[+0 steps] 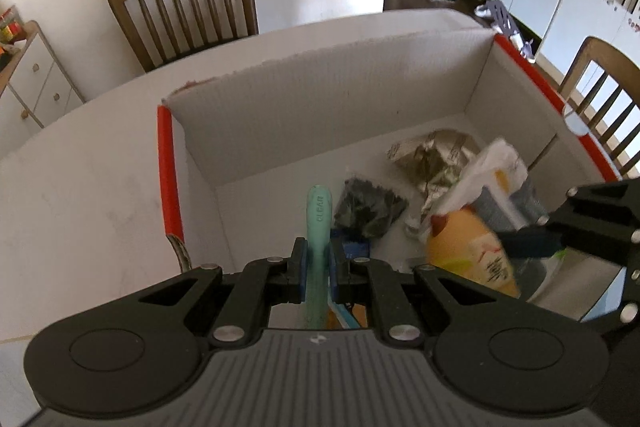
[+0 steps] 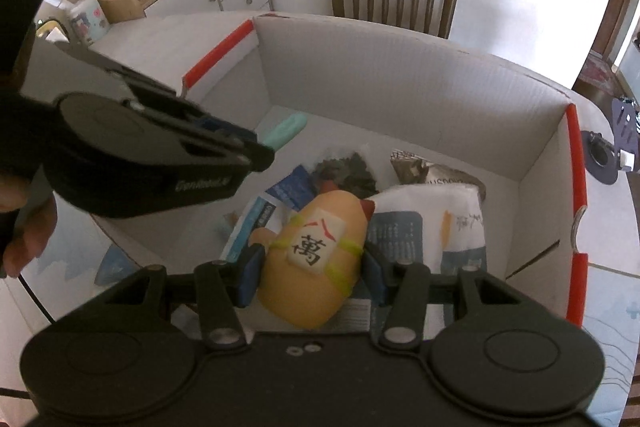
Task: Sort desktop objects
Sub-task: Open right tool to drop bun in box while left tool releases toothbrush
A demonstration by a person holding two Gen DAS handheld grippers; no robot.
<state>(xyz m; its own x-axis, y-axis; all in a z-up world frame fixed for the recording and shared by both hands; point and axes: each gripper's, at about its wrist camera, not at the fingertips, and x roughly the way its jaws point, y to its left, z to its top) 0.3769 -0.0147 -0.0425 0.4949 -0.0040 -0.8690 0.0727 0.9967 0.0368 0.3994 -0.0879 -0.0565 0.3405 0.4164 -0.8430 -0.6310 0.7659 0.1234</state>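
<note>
Both grippers hang over the cardboard box [image 2: 400, 75]: left gripper [image 1: 318, 267] pinches the mint tool [image 1: 319, 227], right gripper [image 2: 312, 267] clamps the orange plush [image 2: 316, 251]. Risk: released together, the two could collide or the plush bounce off the packets [image 2: 432, 223] underneath.

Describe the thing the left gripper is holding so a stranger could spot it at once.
Find the white cardboard box with red edges on the table. Above its near left part, the left gripper clamps a slim mint-green stick. It alone is pale green and embossed "CLEAN".

Left claw [image 1: 319, 269] clamped, right claw [image 2: 312, 273] half-spread.
</note>
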